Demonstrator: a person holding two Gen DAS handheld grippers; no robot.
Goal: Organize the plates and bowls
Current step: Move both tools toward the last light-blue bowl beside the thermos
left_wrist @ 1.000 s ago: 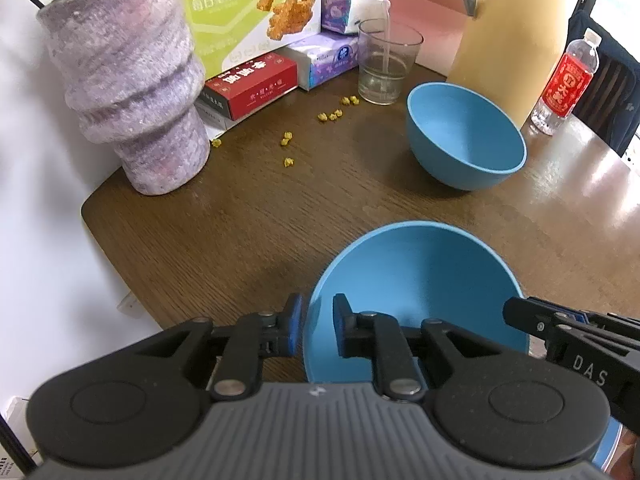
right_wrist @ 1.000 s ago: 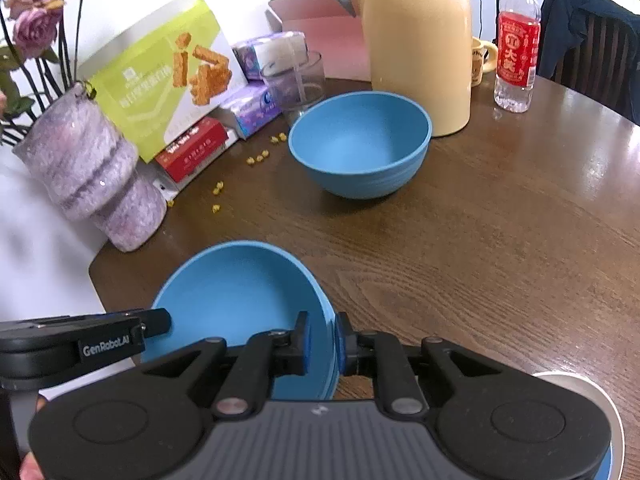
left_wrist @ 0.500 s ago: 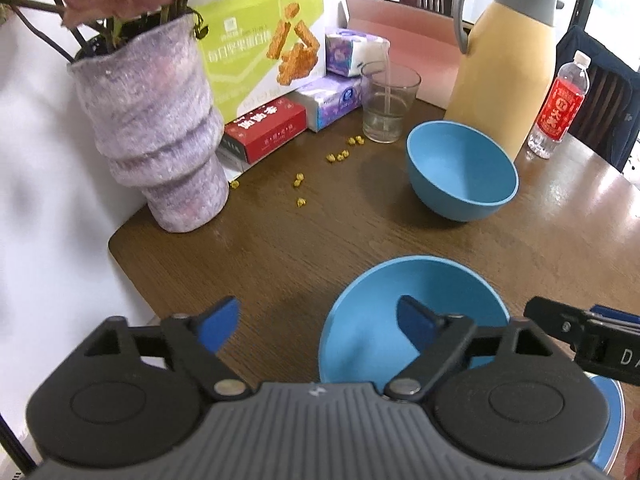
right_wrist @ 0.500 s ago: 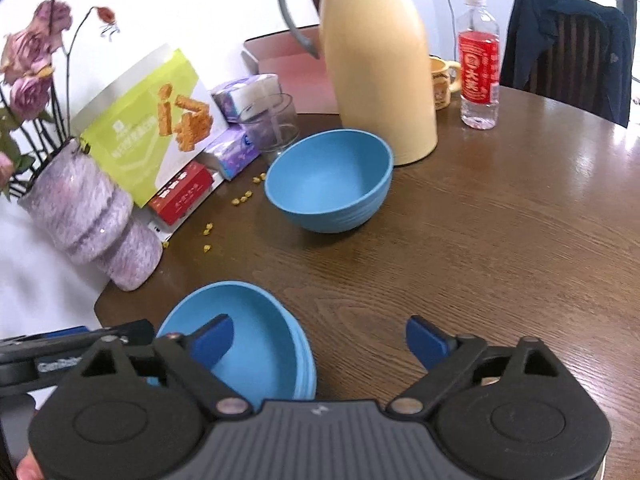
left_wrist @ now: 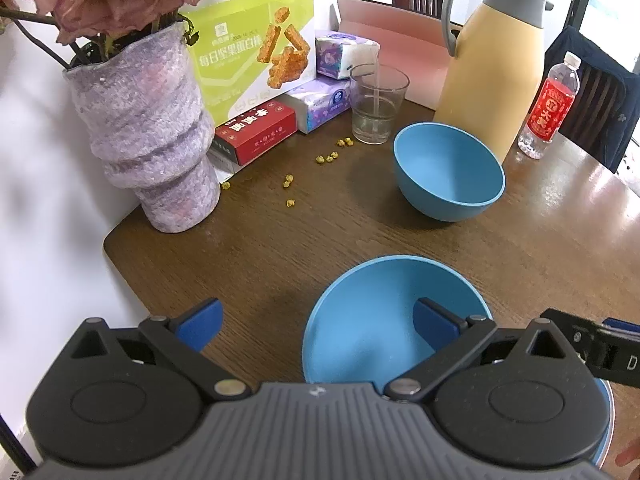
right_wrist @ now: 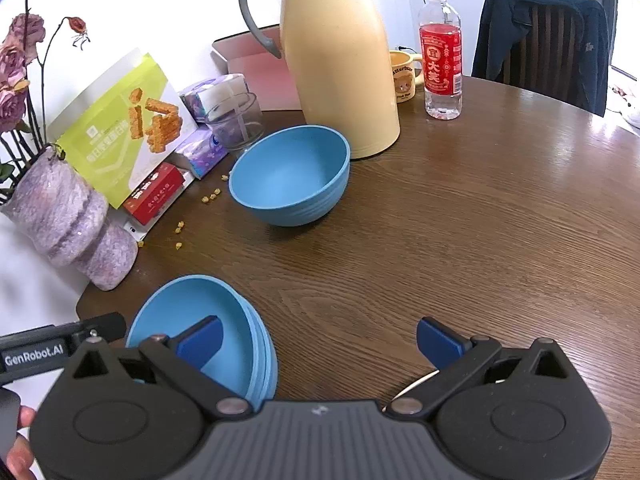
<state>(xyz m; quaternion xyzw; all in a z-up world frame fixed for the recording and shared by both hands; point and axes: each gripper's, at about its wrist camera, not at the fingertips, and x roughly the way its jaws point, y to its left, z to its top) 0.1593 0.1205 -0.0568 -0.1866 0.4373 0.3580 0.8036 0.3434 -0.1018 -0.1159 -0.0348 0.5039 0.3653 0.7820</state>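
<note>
table [left_wrist: 540, 248]: dark wood, rounded edge, fills both your views.
thermos [right_wrist: 340, 64]: yellow, grey lid and handle, at 12 o'clock in your right view, just behind the far bowl.
vase [left_wrist: 148, 136]: purple, ridged, dried roses in it, at 10 o'clock in your left view near the table edge.
snack box [left_wrist: 252, 56]: green, leaning behind the vase with a red box [left_wrist: 256, 132] in front of it.
far bowl [left_wrist: 448, 170]: blue, upright, alone mid-table at 1 o'clock in your left view, well apart from the near one.
near bowl [left_wrist: 384, 320]: blue, upright at 6 o'clock close to the table edge, sitting in a stack; ribbed rims show under it in your right view [right_wrist: 256, 344].
left gripper [left_wrist: 316, 322]: jaws just been opening, now wide; left rim of the near bowl sits between them, pads not pressing.
right gripper [right_wrist: 318, 338]: jaws just been opening, now wide; right rim of the near bowl between them, no grip.
glass [left_wrist: 378, 104]: clear, beside the tissue packs.
bottle [right_wrist: 440, 52]: red label, right of the thermos.
crumbs [left_wrist: 328, 158]: yellow bits scattered near the glass.
</note>
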